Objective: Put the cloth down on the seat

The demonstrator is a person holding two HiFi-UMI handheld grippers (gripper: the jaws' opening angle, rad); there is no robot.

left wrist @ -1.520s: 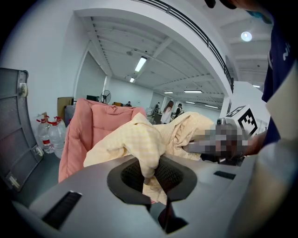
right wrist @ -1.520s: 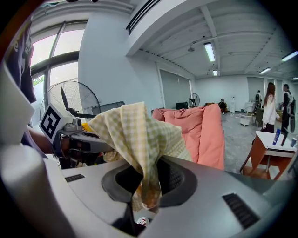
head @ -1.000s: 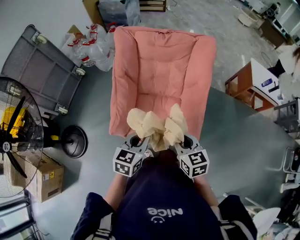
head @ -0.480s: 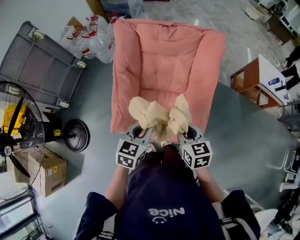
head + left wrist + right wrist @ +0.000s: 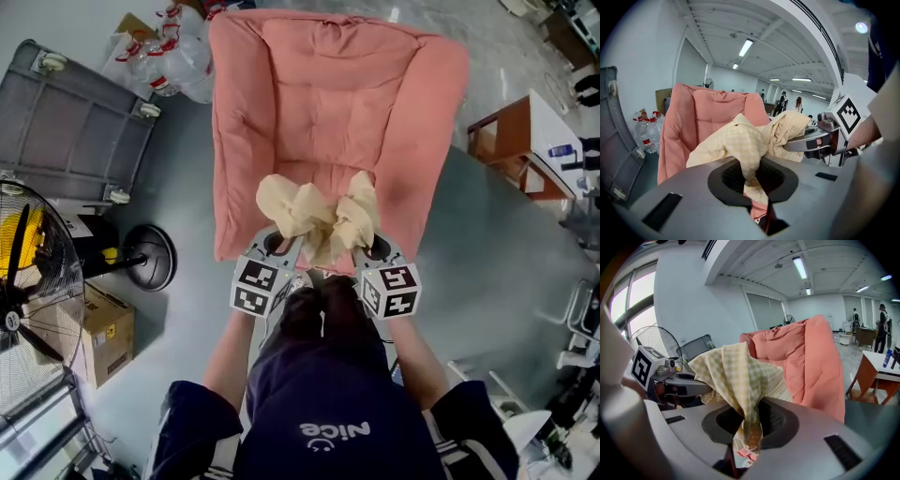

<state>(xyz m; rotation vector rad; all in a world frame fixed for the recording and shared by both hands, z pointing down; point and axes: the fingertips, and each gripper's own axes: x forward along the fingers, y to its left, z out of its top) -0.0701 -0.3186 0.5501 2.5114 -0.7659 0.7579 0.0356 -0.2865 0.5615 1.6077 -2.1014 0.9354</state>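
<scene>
A pale yellow checked cloth (image 5: 317,217) hangs bunched between my two grippers, just over the front edge of the pink padded seat (image 5: 328,103). My left gripper (image 5: 281,246) is shut on the cloth's left end, which shows as a checked fold (image 5: 740,145) pinched between the jaws. My right gripper (image 5: 367,246) is shut on the right end, a twisted strip (image 5: 745,418) pulled down between its jaws. Both grippers stand side by side in front of the person's body. The pink seat (image 5: 717,117) rises behind the cloth, and its side cushion (image 5: 811,362) shows in the right gripper view.
A grey mesh cart (image 5: 75,131) and a standing fan (image 5: 37,309) are at the left, with a cardboard box (image 5: 108,328) below. Plastic bottles in bags (image 5: 169,56) lie by the seat's back left. A wooden table (image 5: 511,141) stands at the right.
The grippers and cloth have come slightly closer to the seat, whose front edge now lies under the cloth. The grips on the cloth are unchanged.
</scene>
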